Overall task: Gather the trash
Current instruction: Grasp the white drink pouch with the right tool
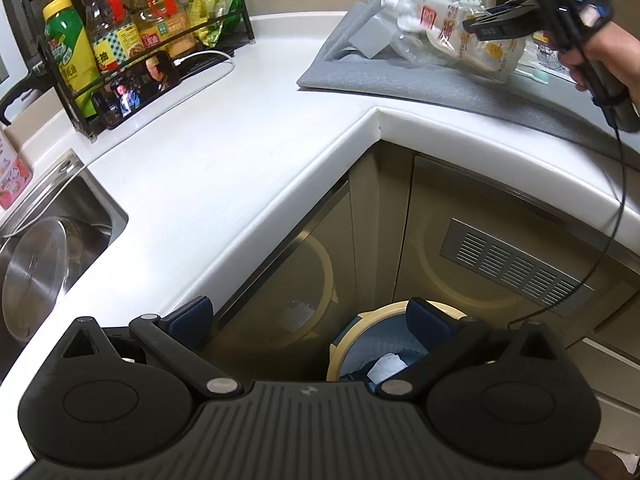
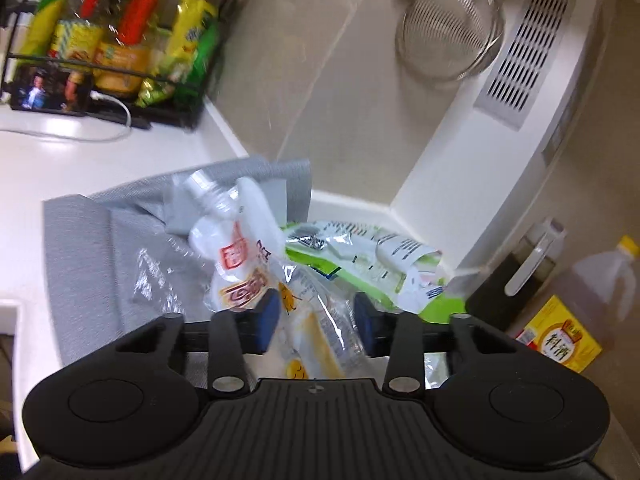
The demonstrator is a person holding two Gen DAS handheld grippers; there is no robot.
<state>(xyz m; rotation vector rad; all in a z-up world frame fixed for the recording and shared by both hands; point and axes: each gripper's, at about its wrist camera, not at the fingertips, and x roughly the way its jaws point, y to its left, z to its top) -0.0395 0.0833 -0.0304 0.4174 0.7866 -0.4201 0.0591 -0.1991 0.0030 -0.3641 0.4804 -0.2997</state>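
Note:
My right gripper [image 2: 316, 320] is shut on a white plastic pouch [image 2: 240, 264] with red and yellow print, which fills the gap between its blue pads. In the left wrist view that gripper [image 1: 480, 24], held by a hand, keeps the pouch [image 1: 444, 36] tilted above the grey mat [image 1: 400, 80]. A green and white wrapper [image 2: 360, 264] lies on the mat just behind the pouch. My left gripper [image 1: 308, 316] stands open with nothing between its fingers, above a cream-rimmed trash bin [image 1: 360, 320] on the floor. White paper [image 1: 386, 364] lies inside the bin.
A black rack of oil bottles [image 1: 120, 32] and a phone [image 1: 136, 88] on a cable stand at the counter's back left. A sink [image 1: 100, 200] with a steel lid is at the left. A wire strainer [image 2: 448, 32] hangs on the wall. Two bottles [image 2: 592, 280] stand at the right.

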